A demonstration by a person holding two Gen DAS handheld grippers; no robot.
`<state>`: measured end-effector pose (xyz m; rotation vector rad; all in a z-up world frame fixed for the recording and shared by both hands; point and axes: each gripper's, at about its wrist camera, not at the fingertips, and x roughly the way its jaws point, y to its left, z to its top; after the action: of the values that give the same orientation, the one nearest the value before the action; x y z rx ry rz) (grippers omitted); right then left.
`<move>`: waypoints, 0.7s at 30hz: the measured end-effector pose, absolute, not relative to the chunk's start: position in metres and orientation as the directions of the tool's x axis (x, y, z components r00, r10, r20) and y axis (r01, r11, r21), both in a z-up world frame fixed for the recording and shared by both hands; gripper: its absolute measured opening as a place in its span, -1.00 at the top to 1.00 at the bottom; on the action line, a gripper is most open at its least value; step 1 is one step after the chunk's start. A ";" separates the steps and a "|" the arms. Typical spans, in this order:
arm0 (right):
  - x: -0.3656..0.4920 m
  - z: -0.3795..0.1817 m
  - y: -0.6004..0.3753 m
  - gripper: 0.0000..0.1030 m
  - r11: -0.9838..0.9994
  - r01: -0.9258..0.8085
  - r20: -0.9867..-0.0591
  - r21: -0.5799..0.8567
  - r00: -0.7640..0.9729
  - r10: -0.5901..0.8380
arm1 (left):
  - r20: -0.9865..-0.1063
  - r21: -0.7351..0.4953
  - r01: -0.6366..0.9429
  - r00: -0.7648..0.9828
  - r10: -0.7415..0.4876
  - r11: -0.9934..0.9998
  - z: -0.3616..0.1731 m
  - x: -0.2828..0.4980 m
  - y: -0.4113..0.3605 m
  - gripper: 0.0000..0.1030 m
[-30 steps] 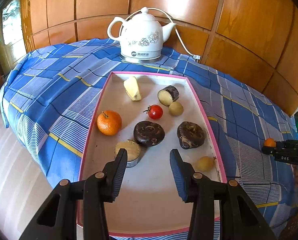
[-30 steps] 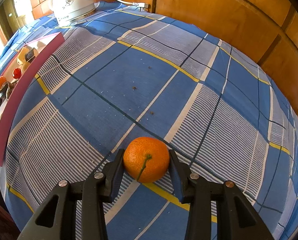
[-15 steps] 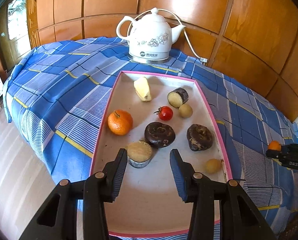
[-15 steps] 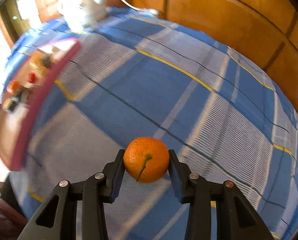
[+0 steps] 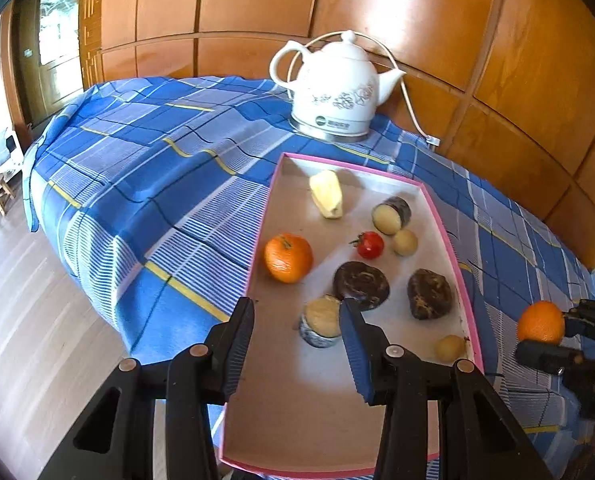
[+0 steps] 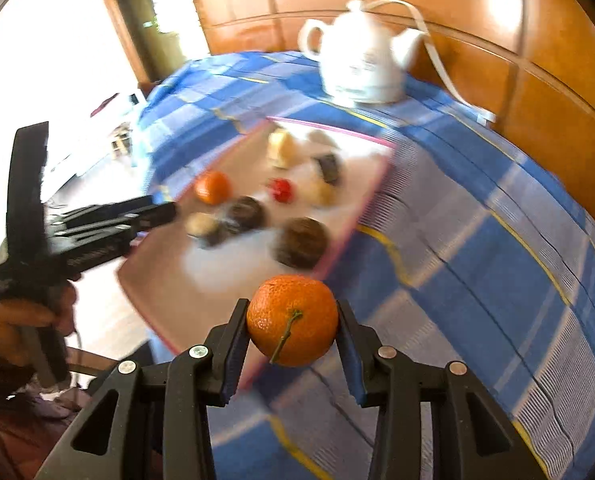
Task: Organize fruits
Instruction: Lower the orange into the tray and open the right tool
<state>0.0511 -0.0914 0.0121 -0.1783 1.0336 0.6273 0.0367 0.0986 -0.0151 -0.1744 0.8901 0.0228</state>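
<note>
A tangerine [image 6: 292, 319] is clamped between the pads of the right gripper [image 6: 293, 344], lifted above the blue checked cloth [image 6: 497, 260] just right of the pink-rimmed tray [image 5: 453, 248]. The left gripper [image 5: 297, 344] is held partly open and empty over the tray's near left edge.

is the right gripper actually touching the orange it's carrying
Touching. The right wrist view shows both pads of the right gripper pressed against the sides of the orange, which hangs off the cloth.
</note>
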 end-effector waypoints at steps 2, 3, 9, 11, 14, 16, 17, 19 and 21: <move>0.055 0.009 -0.072 0.19 0.793 -0.590 -0.845 0.153 0.338 0.414 | -0.774 -0.145 -0.098 0.632 -0.051 0.985 -0.015 0.036 0.101 0.13; 0.056 0.007 -0.064 0.19 0.786 -0.597 -0.847 0.157 0.328 0.418 | -0.773 -0.145 -0.101 0.633 -0.049 0.984 -0.014 0.035 0.103 0.13; 0.073 -0.017 -0.033 0.19 0.772 -0.610 -0.870 0.176 0.270 0.412 | -0.777 -0.151 -0.114 0.628 -0.046 0.982 -0.017 0.034 0.110 0.13; 0.082 -0.027 -0.024 0.18 0.773 -0.606 -0.878 0.187 0.251 0.408 | -0.780 -0.153 -0.115 0.624 -0.048 0.981 -0.019 0.034 0.111 0.13; 0.092 -0.040 -0.013 0.17 0.781 -0.599 -0.892 0.179 0.236 0.385 | -0.785 -0.156 -0.118 0.618 -0.050 0.981 -0.022 0.033 0.112 0.13; 0.094 -0.047 -0.010 0.16 0.782 -0.597 -0.901 0.179 0.220 0.374 | -0.787 -0.158 -0.120 0.615 -0.052 0.980 -0.024 0.033 0.113 0.13; 0.096 -0.052 -0.009 0.15 0.783 -0.594 -0.904 0.186 0.208 0.373 | -0.787 -0.159 -0.120 0.615 -0.052 0.980 -0.024 0.033 0.113 0.13; 0.097 -0.055 -0.010 0.13 0.784 -0.591 -0.906 0.192 0.201 0.373 | -0.787 -0.160 -0.121 0.614 -0.052 0.980 -0.025 0.033 0.113 0.13; 0.095 -0.054 -0.012 0.05 0.780 -0.593 -0.899 0.200 0.205 0.387 | -0.788 -0.159 -0.123 0.614 -0.051 0.980 -0.026 0.033 0.113 0.13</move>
<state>0.0947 -0.0124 -0.0537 -0.2056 1.1810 0.6895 0.0327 0.1135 -0.0257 -0.2053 0.9109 0.0415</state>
